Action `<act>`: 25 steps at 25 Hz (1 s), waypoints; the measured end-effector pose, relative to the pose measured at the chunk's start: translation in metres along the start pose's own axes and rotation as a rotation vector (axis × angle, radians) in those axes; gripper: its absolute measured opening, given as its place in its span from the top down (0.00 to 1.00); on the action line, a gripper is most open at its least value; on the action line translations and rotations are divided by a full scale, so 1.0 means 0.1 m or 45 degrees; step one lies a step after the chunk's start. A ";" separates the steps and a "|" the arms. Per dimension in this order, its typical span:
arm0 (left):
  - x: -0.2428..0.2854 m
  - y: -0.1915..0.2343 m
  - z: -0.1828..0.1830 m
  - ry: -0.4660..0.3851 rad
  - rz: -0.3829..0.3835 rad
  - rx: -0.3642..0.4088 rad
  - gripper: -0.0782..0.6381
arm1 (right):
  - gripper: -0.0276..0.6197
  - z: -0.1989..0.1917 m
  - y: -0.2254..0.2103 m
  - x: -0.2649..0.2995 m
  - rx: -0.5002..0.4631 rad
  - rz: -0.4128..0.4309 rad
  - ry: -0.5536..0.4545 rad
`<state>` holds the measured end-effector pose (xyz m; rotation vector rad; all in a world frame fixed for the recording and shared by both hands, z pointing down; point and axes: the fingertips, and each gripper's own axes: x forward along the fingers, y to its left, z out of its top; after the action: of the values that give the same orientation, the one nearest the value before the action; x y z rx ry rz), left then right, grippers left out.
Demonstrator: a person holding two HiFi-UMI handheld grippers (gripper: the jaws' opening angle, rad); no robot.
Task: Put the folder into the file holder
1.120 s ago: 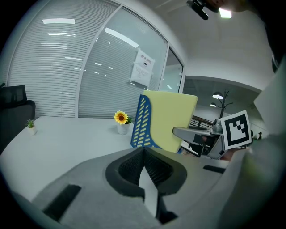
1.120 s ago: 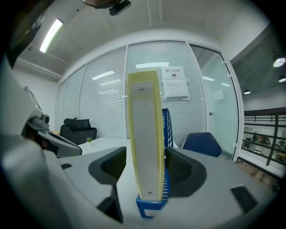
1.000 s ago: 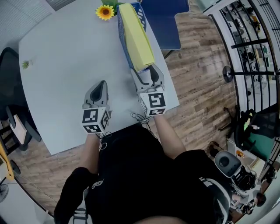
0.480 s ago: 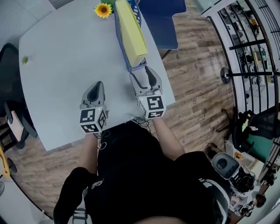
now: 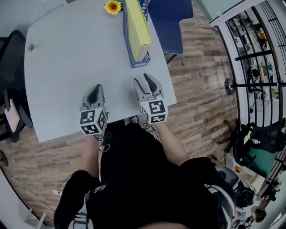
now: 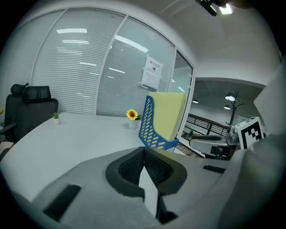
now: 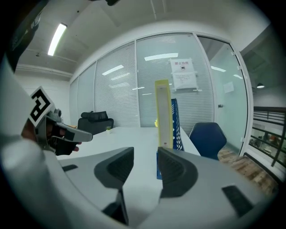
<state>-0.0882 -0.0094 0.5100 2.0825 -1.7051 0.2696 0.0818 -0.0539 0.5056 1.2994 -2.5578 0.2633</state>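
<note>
Grey table [image 5: 67, 67], yellow folder [image 5: 136, 24] inside file holder [image 5: 141, 61]

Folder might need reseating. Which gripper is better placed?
Probably right gripper: it lines up with the folder in the file holder, fingers apart and empty though just closing; left gripper sits aside, shut.

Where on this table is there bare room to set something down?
Most of the table is bare: the broad stretch from the small plant near its left edge across to the file holder. The far right side is crowded, where the holder with its yellow folder stands beside the sunflower.
</note>
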 end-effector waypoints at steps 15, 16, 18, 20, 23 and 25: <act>-1.12 0.53 -0.38 -0.046 0.339 -0.127 0.88 | 0.95 -0.15 1.02 -0.06 -0.107 0.291 0.074; -1.15 0.55 -0.37 -0.051 0.341 -0.132 0.88 | 0.95 -0.14 1.07 -0.05 -0.115 0.295 0.076; -1.19 0.60 -0.37 -0.056 0.335 -0.144 0.88 | 0.95 -0.10 1.17 -0.02 -0.126 0.298 0.082; -1.18 0.65 -0.35 -0.067 0.317 -0.161 0.88 | 0.95 -0.04 1.25 0.02 -0.139 0.294 0.084; -1.14 0.72 -0.26 -0.087 0.275 -0.166 0.88 | 0.95 0.10 1.37 0.08 -0.148 0.276 0.068; -1.14 0.77 -0.17 -0.106 0.246 -0.162 0.88 | 0.95 0.20 1.42 0.10 -0.142 0.258 0.054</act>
<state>-0.1859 0.0875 0.4934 1.8650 -1.9233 0.1306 -0.0418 0.0157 0.4833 0.9869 -2.6284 0.1807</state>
